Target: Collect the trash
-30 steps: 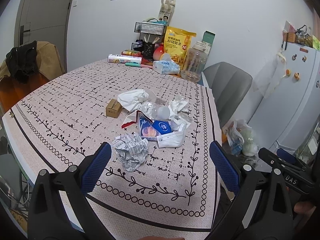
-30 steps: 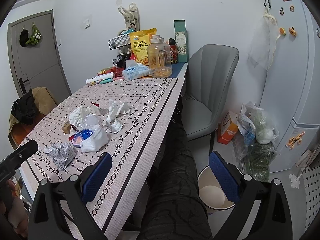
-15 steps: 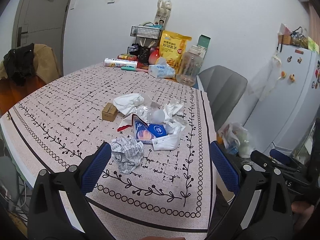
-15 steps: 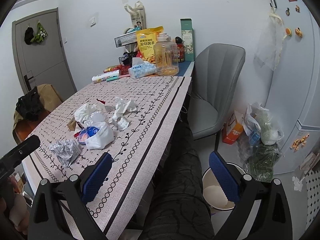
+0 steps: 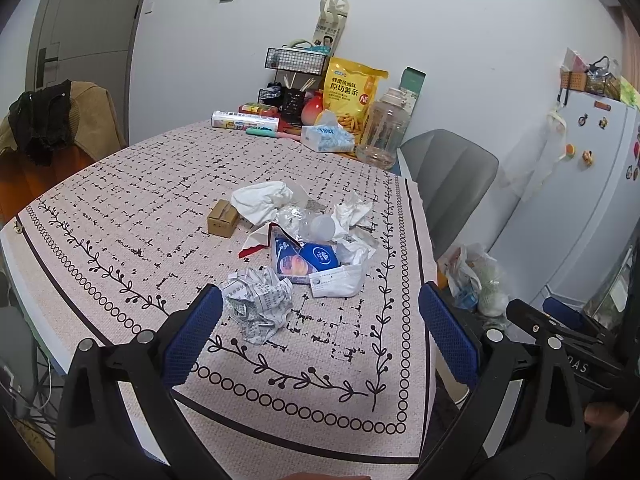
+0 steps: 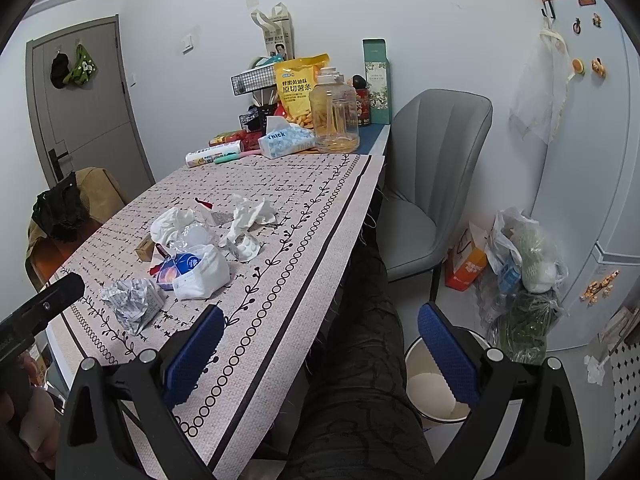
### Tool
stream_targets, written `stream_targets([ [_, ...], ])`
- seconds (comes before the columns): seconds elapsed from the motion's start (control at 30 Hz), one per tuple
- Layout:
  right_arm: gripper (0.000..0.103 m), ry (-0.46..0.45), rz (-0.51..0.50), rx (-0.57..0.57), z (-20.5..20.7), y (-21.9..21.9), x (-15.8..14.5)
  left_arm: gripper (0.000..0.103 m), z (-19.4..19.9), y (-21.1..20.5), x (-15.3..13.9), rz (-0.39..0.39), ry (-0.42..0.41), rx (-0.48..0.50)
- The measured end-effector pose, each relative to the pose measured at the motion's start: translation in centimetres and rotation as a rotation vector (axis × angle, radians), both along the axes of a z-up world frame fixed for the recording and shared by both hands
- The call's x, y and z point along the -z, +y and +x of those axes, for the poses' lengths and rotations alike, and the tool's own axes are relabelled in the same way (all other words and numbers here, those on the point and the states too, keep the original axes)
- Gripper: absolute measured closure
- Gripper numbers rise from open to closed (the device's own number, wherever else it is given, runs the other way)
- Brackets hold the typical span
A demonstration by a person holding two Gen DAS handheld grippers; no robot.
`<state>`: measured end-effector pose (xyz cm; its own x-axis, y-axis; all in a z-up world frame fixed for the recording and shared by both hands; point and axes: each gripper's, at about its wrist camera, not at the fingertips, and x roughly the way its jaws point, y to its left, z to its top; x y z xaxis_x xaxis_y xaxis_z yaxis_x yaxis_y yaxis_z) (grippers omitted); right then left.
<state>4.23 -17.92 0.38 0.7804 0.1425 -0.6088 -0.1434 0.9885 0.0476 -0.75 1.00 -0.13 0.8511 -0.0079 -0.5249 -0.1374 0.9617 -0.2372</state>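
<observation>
The left gripper (image 5: 320, 312) hangs over the near edge of the table (image 5: 120, 216), its blue fingers (image 5: 192, 336) spread wide with nothing between them; the crumpled printed paper (image 5: 259, 302) lies on the cloth just ahead of its left finger, apart from it. The right gripper (image 6: 318, 330) is released too, jaws wide and empty, held off the table's right edge above the person's dark-trousered leg (image 6: 360, 360), with the white bin (image 6: 434, 388) on the floor beneath its right finger. The trash sits in a loose heap toward the near right part of the table: the paper ball nearest the front edge, then a blue-and-orange wrapper (image 5: 304, 258) touching a white packet (image 5: 340, 280), behind them clear plastic with a small cup (image 5: 322, 227), a crumpled tissue (image 5: 352, 214) toward the right edge, and a white cloth-like wad (image 5: 262, 200) at the back. A small brown box (image 5: 223, 218) stands just left of that wad, and a red scrap (image 5: 250, 249) lies flat beside the wrapper. At the far edge against the wall are a yellow snack bag (image 5: 352, 92), a clear jug (image 5: 384, 128), a tissue pack (image 5: 328, 138) and a wire rack (image 5: 296, 60). A grey chair (image 6: 432, 172) stands at the far right corner, with a filled plastic bag (image 6: 528, 248) on the floor next to the fridge (image 6: 592, 160).
</observation>
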Motion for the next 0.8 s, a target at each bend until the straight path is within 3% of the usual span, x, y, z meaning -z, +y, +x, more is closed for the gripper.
stream_targets([
  [0.8,0.008,0.028,-0.005,0.005,0.7,-0.4,1.2,0.006,0.6,0.4,1.2,-0.011,0.015,0.001],
])
